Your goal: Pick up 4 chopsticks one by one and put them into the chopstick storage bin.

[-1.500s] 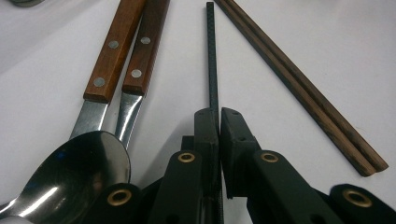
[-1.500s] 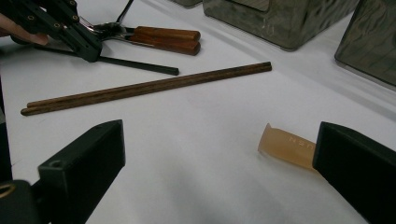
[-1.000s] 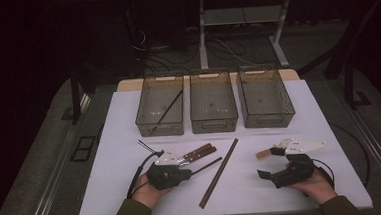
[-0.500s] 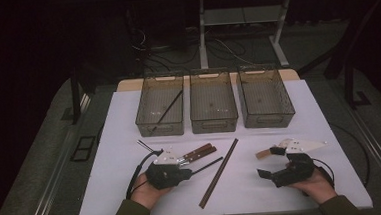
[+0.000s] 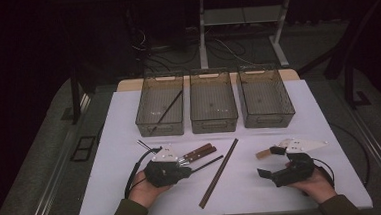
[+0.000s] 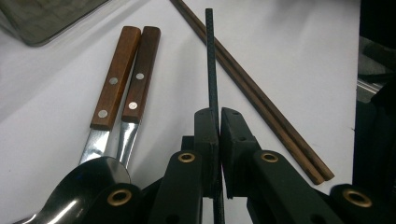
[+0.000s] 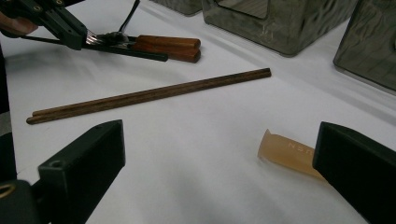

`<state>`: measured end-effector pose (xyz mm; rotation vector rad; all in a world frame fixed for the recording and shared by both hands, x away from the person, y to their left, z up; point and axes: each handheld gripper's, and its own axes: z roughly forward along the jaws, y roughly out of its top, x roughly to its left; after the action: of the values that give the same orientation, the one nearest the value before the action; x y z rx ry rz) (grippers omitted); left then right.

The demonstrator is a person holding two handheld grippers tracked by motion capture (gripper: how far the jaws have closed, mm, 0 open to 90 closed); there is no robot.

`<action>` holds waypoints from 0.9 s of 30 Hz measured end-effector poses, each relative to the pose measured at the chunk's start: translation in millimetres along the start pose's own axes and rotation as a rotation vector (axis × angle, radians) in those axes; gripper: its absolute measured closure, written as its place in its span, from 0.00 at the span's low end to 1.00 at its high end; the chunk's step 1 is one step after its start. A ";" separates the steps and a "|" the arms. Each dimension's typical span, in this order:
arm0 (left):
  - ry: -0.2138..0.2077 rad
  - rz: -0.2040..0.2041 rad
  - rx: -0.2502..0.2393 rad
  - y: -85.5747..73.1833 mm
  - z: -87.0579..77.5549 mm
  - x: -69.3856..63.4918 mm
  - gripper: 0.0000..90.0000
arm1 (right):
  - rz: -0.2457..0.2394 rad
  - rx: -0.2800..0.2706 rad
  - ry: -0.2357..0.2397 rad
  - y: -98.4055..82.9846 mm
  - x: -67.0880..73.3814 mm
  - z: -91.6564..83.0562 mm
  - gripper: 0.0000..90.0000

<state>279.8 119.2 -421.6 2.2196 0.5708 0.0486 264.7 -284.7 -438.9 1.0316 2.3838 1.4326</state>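
My left gripper [image 6: 218, 116] clamps a black chopstick [image 6: 211, 56], its length running straight ahead along the jaws toward the left bin [image 5: 161, 107]; my right gripper [image 5: 272, 162] waits wide open, holding nothing.

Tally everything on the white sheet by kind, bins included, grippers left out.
Clear bins: 3
Black sticks: 2, one in the left claw, one in the left bin
Brown wooden chopsticks: 2
Wood-handled utensils: 2
Tan piece by the right claw: 1
Total: 10
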 end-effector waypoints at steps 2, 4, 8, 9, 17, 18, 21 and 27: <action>-0.004 0.005 0.000 1.7 0.1 0.3 0.95 | -0.001 -0.001 -0.001 -0.1 0.1 -0.2 0.03; -0.006 0.006 0.006 3.4 -0.3 0.1 0.95 | -0.001 -0.002 -0.001 0.0 0.2 -0.5 0.03; -0.010 0.008 0.011 5.6 -1.1 0.9 0.95 | 0.000 0.001 -0.002 -0.1 0.2 0.0 0.03; -0.010 0.006 0.010 6.1 -1.4 1.2 0.95 | -0.002 -0.002 -0.002 0.1 0.2 -0.2 0.03; -0.006 0.001 0.001 10.9 -6.3 6.6 0.95 | 0.009 -0.011 -0.004 0.3 -0.8 -0.7 0.03; -0.005 -0.001 -0.002 11.7 -7.2 7.4 0.95 | 0.010 -0.011 -0.005 0.3 -0.9 -0.8 0.03; -0.001 -0.006 -0.011 13.9 -9.9 10.4 0.95 | 0.015 -0.014 -0.005 0.4 -1.0 -1.3 0.03; 0.010 -0.016 -0.031 20.0 -15.9 19.4 0.95 | 0.027 -0.015 -0.010 -1.1 -2.2 -2.7 0.03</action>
<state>301.4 127.5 -399.3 2.1860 0.5897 0.0603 264.6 -288.3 -438.9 1.0689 2.3573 1.4479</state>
